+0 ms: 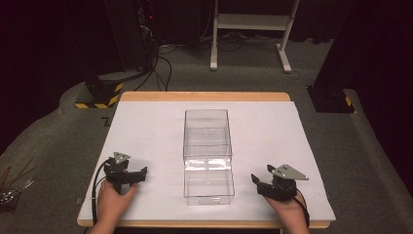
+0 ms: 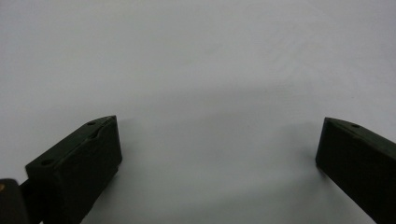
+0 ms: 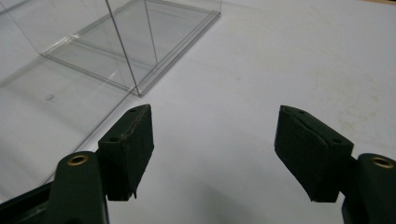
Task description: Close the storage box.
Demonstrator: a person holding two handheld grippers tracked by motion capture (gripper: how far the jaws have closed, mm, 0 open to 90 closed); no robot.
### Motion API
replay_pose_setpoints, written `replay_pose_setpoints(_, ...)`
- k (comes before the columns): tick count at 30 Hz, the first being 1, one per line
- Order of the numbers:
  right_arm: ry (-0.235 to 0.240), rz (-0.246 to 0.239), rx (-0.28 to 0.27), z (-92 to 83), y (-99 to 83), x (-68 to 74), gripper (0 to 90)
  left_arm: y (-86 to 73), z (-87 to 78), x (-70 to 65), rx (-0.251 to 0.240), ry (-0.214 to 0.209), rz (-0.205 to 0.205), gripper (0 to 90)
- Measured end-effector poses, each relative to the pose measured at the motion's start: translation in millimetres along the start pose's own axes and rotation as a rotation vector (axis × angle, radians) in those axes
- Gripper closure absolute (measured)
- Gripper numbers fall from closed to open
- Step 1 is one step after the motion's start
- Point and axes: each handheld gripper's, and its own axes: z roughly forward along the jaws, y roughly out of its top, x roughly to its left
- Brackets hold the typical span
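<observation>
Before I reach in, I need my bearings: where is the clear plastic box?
In the high view the clear plastic box stands mid-table on the white sheet, between the left hand-held gripper and the right hand-held gripper.

box (image 1: 208, 153): clear hard plastic, glossy, smooth; bright glare across its middle; thin see-through walls.
sheet (image 1: 146, 126): white, matt, smooth; it looks like paper or thin board and covers the table almost to its edges.
table (image 1: 204, 96): pale wood, smooth, showing as a strip at the far edge and along the near edge.
left gripper (image 1: 131, 176): black plastic, matt; grey metal plate on top, dull sheen.
right gripper (image 1: 265, 183): the same black matt plastic; jaw pads look rubbery and faintly rough; brass-coloured eyelets at the jaw roots.
floor (image 1: 58, 141): grey carpet, rough, matt.
</observation>
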Motion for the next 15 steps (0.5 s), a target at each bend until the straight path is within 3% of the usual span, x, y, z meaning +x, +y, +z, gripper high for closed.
replay_pose_setpoints(15,0.038,-0.032,-0.040,-8.4,8.7,17.9,28.2,0.0,0.0,-0.1,0.000,0.000,0.000,0.6)
